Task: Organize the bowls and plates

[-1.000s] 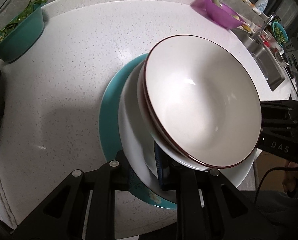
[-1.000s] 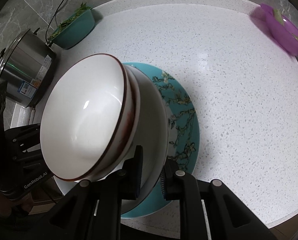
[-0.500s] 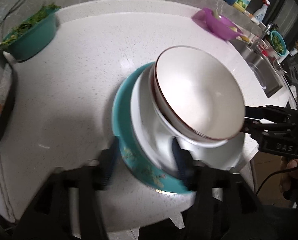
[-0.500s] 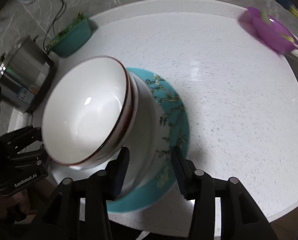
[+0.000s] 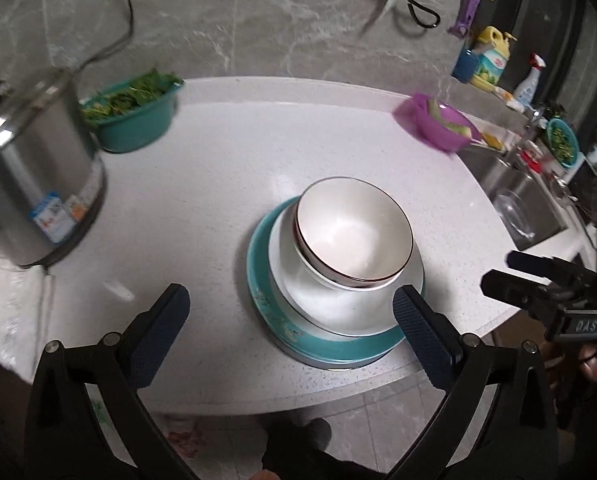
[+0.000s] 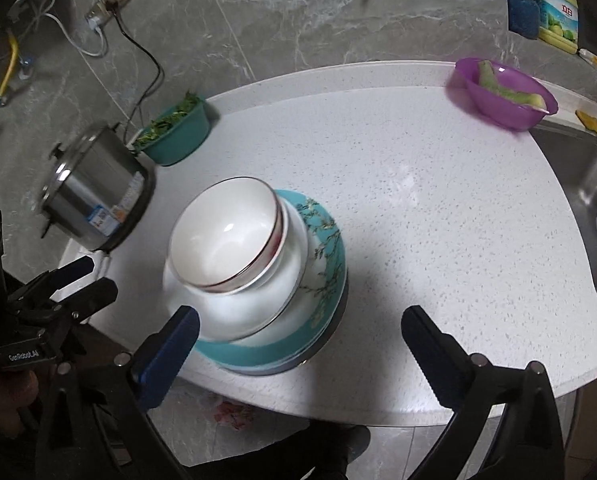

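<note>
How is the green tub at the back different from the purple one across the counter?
The teal tub is heaped with dark leafy greens, while the purple bowl holds a few pale green strips. The teal tub sits beside the steel pot; the purple bowl sits by the sink. Both look like plastic and rest on the white counter, apart from the dish stack.

Both wrist views look steeply down, sharing the slightly blurred dish stack.
</note>
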The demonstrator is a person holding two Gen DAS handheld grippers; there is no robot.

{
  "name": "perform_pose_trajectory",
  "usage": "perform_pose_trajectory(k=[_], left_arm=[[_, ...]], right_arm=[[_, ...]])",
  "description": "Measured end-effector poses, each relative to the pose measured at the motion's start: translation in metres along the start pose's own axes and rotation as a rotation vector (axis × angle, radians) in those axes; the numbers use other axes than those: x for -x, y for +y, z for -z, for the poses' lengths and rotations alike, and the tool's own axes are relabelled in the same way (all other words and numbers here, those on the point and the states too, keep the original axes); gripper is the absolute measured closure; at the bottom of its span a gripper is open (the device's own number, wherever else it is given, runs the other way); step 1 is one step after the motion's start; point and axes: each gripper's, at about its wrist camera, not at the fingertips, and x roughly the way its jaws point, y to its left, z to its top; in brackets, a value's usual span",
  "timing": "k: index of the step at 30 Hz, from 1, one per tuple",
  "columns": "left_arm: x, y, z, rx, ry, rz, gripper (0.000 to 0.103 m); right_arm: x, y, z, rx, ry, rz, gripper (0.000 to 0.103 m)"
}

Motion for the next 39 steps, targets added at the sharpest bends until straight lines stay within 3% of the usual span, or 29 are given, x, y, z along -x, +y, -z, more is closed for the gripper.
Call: perform_pose_trajectory(k=[4, 10, 14, 17, 19, 22, 26, 31, 39], left_arm=[[0.02, -0.012, -0.008, 0.011, -0.024, -0.037, 0.0], [0.044, 0.0, -0.021, 0.076, -0.016, 0.175, 0.0], [0.057, 0.001, -0.033, 0.007, -0.008, 0.19, 0.0], [0.067, 0.016, -0.046, 0.013, 0.009, 0.216, 0.0], [0.074, 0.023, -0.052, -0.005, 0.003, 0.205, 0.0], [0.088, 0.025, -0.06, -0.082, -0.01, 0.089, 0.0], [0.094, 0.033, -0.069, -0.082, -0.011, 0.109, 0.0], [0.095, 0.036, -0.076, -0.103, -0.029, 0.048, 0.0], [0.104, 0.044, -0.08, -0.062, -0.066, 0.055, 0.0]], right_arm=[[0.028, 0.012, 0.0, -0.017, -0.063, 0.036, 0.0], [0.066, 0.037, -0.006, -0.085, -0.121, 0.152, 0.0], [0.079, 0.061, -0.011, -0.132, -0.104, 0.22, 0.0], [0.09, 0.079, -0.012, -0.147, -0.126, 0.247, 0.0], [0.093, 0.089, -0.015, -0.166, -0.119, 0.314, 0.0], [0.099, 0.097, -0.018, -0.193, -0.118, 0.385, 0.0], [0.105, 0.112, -0.023, -0.197, -0.129, 0.446, 0.0], [0.106, 0.124, -0.025, -0.178, -0.142, 0.471, 0.0], [0.108, 0.128, -0.028, -0.169, -0.159, 0.459, 0.0]])
